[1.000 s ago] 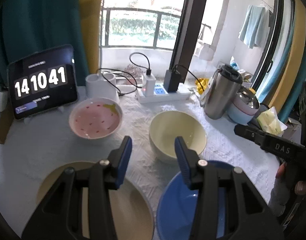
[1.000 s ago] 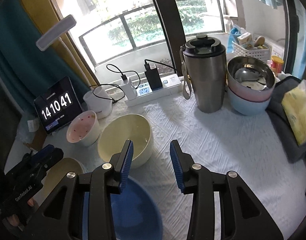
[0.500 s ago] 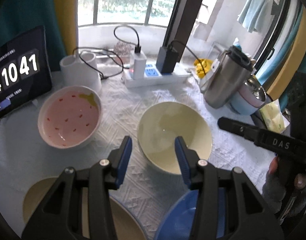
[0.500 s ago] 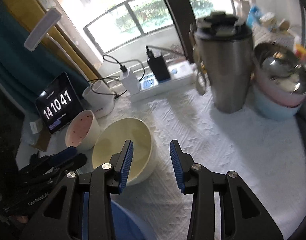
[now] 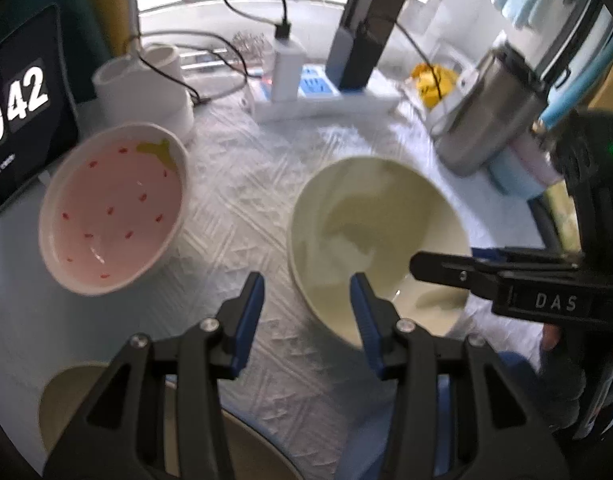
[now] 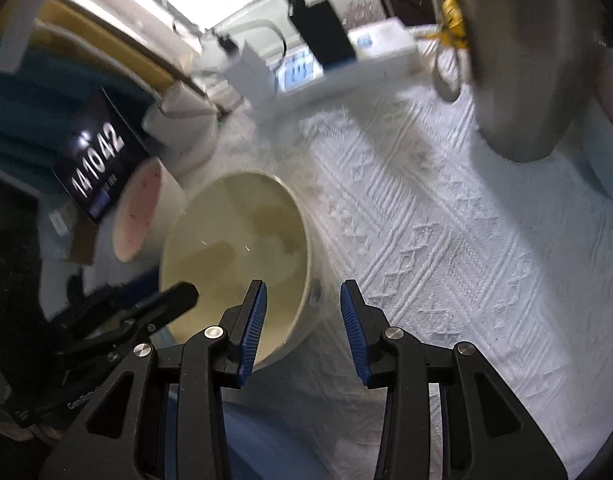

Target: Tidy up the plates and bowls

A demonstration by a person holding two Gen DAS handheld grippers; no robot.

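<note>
Off to the left of our left gripper (image 5: 306, 300) sits the pink bowl (image 5: 112, 208) on the white cloth (image 5: 242, 208). That gripper's jaws stand apart, straddling the near rim of the cream bowl (image 5: 370, 232). Our right gripper (image 6: 302, 312) gapes too, its left finger (image 6: 252, 320) inside that bowl, the right finger over the cloth.
</note>
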